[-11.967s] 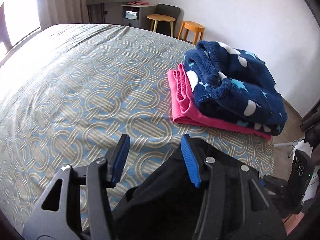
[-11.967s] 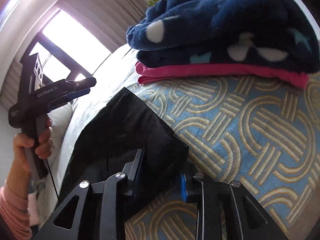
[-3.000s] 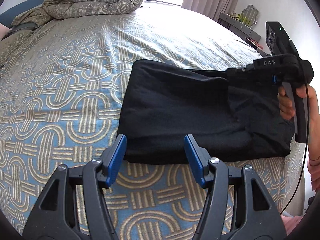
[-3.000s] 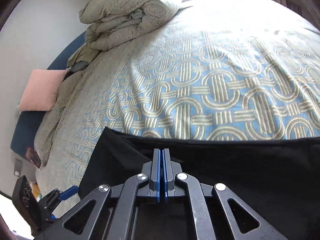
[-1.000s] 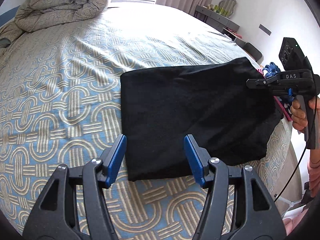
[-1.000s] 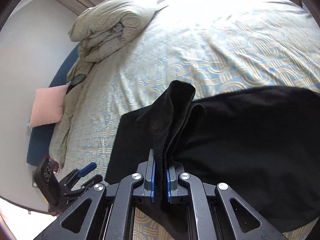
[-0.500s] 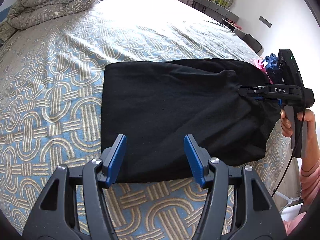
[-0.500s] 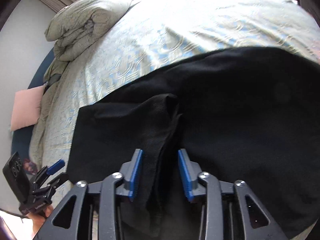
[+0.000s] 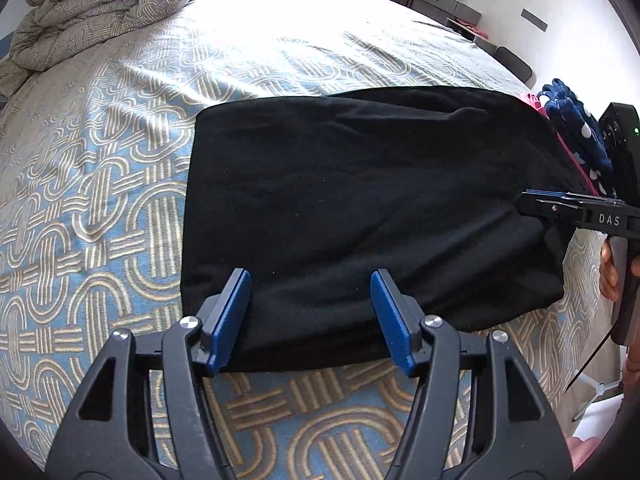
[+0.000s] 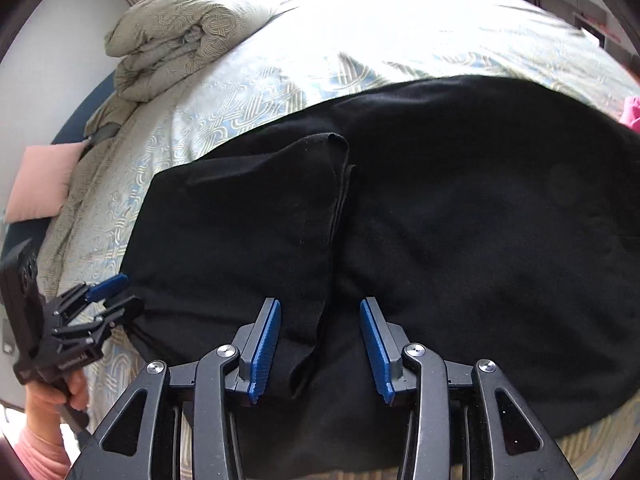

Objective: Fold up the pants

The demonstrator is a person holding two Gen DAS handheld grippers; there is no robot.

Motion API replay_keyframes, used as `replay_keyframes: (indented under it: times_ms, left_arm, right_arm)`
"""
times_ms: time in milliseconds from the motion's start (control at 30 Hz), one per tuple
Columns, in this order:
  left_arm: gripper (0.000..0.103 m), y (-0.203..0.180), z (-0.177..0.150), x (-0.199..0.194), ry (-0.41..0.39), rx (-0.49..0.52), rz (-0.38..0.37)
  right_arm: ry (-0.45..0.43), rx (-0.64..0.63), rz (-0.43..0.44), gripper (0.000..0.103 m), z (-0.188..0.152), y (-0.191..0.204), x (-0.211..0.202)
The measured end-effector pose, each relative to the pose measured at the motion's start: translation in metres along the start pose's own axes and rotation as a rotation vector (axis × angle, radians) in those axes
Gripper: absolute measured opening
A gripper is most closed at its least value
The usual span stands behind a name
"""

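Observation:
The black pants (image 9: 360,208) lie folded flat on the patterned bedspread (image 9: 100,184). In the right wrist view the pants (image 10: 460,220) show a folded-over flap whose edge runs down the middle. My left gripper (image 9: 310,316) is open and empty, with its jaws over the near edge of the pants. It also shows in the right wrist view (image 10: 106,298) at the pants' left corner. My right gripper (image 10: 320,346) is open, its jaws on either side of the flap's edge without holding it. It shows at the pants' right edge in the left wrist view (image 9: 532,200).
A rolled duvet (image 9: 96,12) lies at the far end of the bed. A stack of a navy spotted blanket (image 9: 580,136) on a pink garment sits by the pants' right end. A pink pillow (image 10: 44,184) lies at the far left. The bed edge is just right of the pants.
My right gripper carried a fold of the pants over, opened and let it drop; its jaws are now wider apart. The flap now lies flat. My left gripper stayed open.

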State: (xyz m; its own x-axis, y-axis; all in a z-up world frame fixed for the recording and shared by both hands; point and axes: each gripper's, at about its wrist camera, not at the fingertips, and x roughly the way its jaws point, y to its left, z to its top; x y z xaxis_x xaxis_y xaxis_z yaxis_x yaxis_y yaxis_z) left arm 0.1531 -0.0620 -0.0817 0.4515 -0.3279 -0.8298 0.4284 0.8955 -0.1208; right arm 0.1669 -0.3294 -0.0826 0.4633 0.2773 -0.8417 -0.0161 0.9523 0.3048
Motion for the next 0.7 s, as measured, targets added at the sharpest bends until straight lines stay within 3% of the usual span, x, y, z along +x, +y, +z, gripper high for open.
replay_keyframes:
  times_ms: [100,233,433,633,700]
  left_arm:
    - [0.064,0.000,0.001,-0.008,-0.012,-0.017,-0.007]
    - [0.064,-0.009,0.007,-0.018,-0.040,-0.016,-0.045]
    - [0.064,-0.041,0.026,-0.017,-0.045,0.040,-0.103]
    - [0.064,-0.093,0.050,-0.003,-0.034,0.122,-0.154]
    - [0.064,-0.110,0.057,0.003,-0.026,0.148,-0.178]
  right_arm:
    - [-0.034,0.030,0.000,0.043,-0.006,-0.008,-0.013]
    - [-0.095,0.206,0.032,0.043,-0.023,-0.049,-0.040]
    - [-0.182,0.399,-0.009,0.043,-0.056,-0.103,-0.074]
    - [-0.240,0.472,-0.016,0.045,-0.074,-0.134,-0.090]
    - [-0.259,0.477,-0.020,0.051,-0.075,-0.141,-0.095]
